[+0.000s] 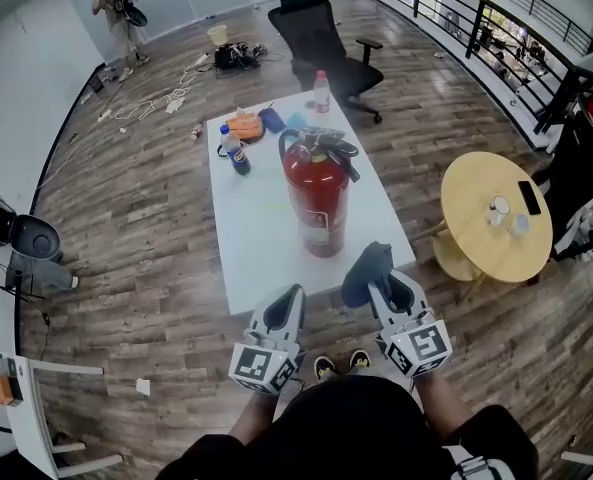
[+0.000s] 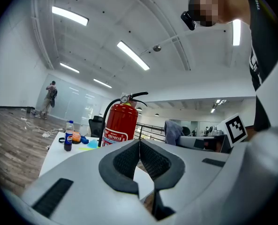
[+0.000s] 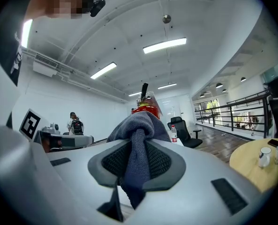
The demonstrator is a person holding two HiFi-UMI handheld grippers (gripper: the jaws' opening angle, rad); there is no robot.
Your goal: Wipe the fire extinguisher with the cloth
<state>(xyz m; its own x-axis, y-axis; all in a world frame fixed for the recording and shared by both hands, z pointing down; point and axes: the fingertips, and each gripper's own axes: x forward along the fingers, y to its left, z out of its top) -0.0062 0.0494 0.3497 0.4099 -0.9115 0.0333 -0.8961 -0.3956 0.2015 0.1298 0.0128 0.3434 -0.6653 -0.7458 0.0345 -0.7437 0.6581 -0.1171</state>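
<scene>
On the wood-plank floor (image 1: 146, 218) stands a long white table (image 1: 261, 243), with a black office chair (image 1: 321, 43) at its far end and a round yellow table (image 1: 481, 233) off to its right. The red fire extinguisher (image 1: 317, 203) stands upright on the near half of the white table, close to its right edge, with its black hose and handle on top. Both grippers are held at the table's near edge. The left gripper (image 2: 139, 145) has its jaws pressed together at the tips with nothing between them. The right gripper (image 3: 138, 149) is clamped on the grey-blue cloth (image 1: 365, 269), which bunches up above its jaws and hangs below them; the cloth is near the extinguisher's base but apart from it. Farther up the table stand a dark cola bottle (image 1: 236, 152) and a clear water bottle (image 1: 322, 90).
</scene>
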